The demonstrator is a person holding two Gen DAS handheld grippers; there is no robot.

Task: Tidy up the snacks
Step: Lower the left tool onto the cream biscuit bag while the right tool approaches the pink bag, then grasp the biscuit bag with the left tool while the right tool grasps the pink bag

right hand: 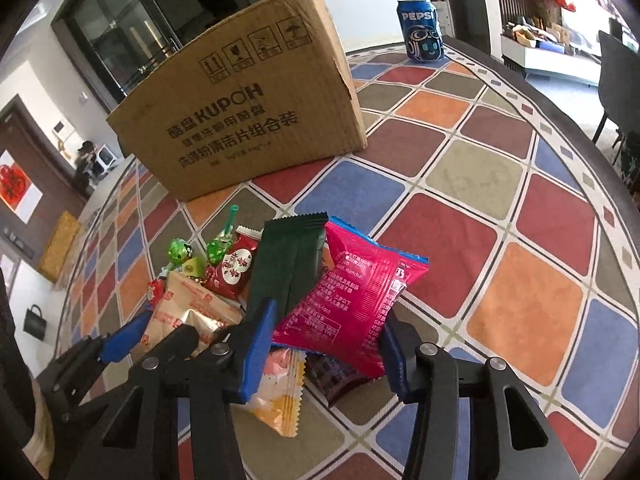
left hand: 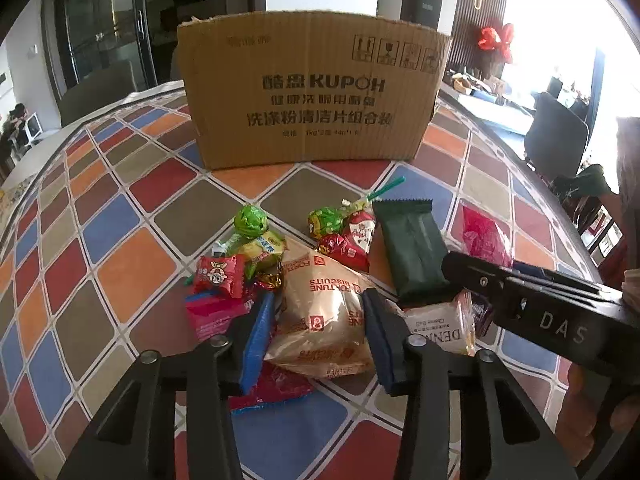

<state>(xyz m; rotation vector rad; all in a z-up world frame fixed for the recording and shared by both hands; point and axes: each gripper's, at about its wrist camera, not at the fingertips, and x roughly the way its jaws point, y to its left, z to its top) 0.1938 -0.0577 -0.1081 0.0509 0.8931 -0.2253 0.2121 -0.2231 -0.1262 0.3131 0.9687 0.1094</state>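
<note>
**Two tongs closed around packets in the snack heap**

The snacks lie in a loose heap in the lower middle of both views, on a tablecloth (left hand: pixel 132 272) of red, blue, orange and olive diamonds; in the left wrist view the beige biscuit packet (left hand: pixel 320 312) sits at the centre bottom, between the blue pads of the left gripper (left hand: pixel 318 320); both pads lie against its sides, so the jaws stand narrowed onto it, though whether it is lifted cannot be told; a red candy (left hand: pixel 218 276) and a flat pink wrapper (left hand: pixel 212 312) lie just left of it, green-wrapped lollipops (left hand: pixel 251 222) above, and a dark green bar (left hand: pixel 414 252) to the upper right.

In the right wrist view the pink packet (right hand: pixel 352 300) fills the centre, tilted, its lower corners between the blue pads of the right gripper (right hand: pixel 326 344); the jaws stand partly closed with both pads touching it; a yellow and pink sachet (right hand: pixel 280 392) and a dark wrapper (right hand: pixel 340 380) lie beneath it; the green bar stands just left of it.

Beyond the heap, in the upper middle of each frame, stands a brown cardboard box (left hand: pixel 312 92) printed KUPOH, resting on the tablecloth and well apart from the snacks; a blue Pepsi can (right hand: pixel 422 30) stands upright at the top right of the right wrist view, behind the box's corner.
</note>
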